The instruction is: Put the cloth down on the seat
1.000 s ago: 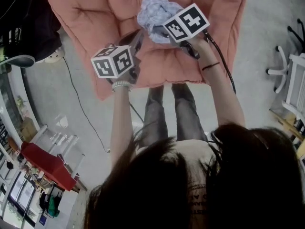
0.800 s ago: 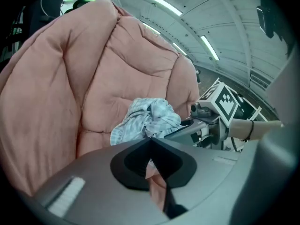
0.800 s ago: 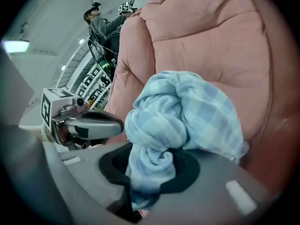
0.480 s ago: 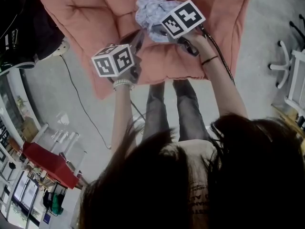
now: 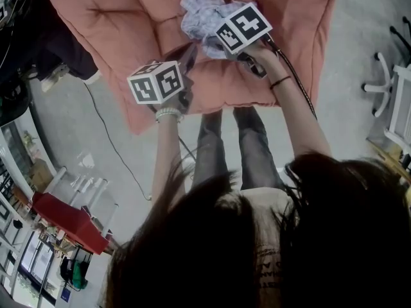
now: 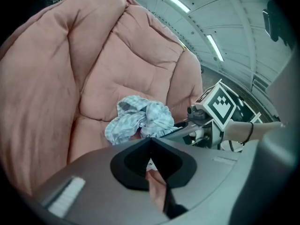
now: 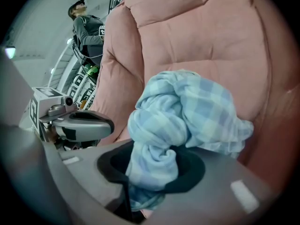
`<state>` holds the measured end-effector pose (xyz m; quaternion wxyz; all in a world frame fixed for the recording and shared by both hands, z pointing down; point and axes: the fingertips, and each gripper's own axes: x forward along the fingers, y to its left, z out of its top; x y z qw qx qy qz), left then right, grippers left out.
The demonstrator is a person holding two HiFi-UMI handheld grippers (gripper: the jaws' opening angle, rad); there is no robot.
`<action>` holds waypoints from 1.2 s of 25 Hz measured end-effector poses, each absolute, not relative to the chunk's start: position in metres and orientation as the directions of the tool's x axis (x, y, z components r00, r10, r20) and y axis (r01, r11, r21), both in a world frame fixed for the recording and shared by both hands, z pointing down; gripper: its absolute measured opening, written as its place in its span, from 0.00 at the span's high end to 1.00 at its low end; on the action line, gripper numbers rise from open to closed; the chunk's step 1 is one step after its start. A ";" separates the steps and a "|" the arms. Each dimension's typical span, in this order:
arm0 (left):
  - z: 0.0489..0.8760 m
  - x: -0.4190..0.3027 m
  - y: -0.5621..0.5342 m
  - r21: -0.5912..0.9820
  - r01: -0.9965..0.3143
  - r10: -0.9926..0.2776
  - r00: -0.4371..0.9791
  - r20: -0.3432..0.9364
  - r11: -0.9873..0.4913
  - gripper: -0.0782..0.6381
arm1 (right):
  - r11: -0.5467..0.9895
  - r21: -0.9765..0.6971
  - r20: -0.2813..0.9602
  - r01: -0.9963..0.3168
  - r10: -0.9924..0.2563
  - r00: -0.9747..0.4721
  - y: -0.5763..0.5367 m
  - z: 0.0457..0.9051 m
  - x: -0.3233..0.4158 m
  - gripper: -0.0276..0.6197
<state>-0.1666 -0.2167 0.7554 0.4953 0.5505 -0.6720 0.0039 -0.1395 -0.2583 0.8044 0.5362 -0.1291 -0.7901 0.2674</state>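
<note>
A crumpled blue-and-white checked cloth (image 5: pixel 199 11) (image 6: pixel 140 118) (image 7: pixel 187 111) lies bunched on the pink cushioned seat (image 5: pixel 128 18) (image 6: pixel 122 55) (image 7: pixel 197 36). My right gripper (image 5: pixel 213 42) (image 7: pixel 150 172) is at the cloth's near side. Its jaws have just been opening, with a twisted fold of cloth still caught between them. My left gripper (image 5: pixel 190 49) (image 6: pixel 150 142) hovers just left of the cloth, above the seat's front. Its jaws are shut with nothing in them. Each gripper shows in the other's view: the right gripper (image 6: pixel 187 128) and the left gripper (image 7: pixel 82 123).
The seat's padded back and sides rise round the cloth. The person's legs (image 5: pixel 231 146) stand at the seat's front edge. A black cable (image 5: pixel 109 140) trails over the grey floor at the left. A white chair base (image 5: pixel 379 95) is at the right. Another person (image 7: pixel 89 32) stands far behind.
Both grippers have sunk a little toward the seat, and the cloth bundle has gone down with the right one. The left gripper has stayed beside it.
</note>
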 end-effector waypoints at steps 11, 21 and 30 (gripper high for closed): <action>0.763 -0.163 -0.212 0.569 -0.719 -0.741 0.113 0.662 0.399 0.88 | 0.843 -0.518 0.815 -0.148 0.434 -0.383 -0.259 0.823 -0.131 0.61; 0.766 -0.164 -0.201 0.570 -0.717 -0.743 0.110 0.661 0.401 0.88 | 0.836 -0.527 0.813 -0.154 0.442 -0.380 -0.244 0.827 -0.128 0.61; 0.739 -0.157 -0.201 0.574 -0.719 -0.757 0.103 0.645 0.391 0.88 | 0.786 -0.597 0.749 -0.162 0.473 -0.464 -0.240 0.786 -0.132 0.61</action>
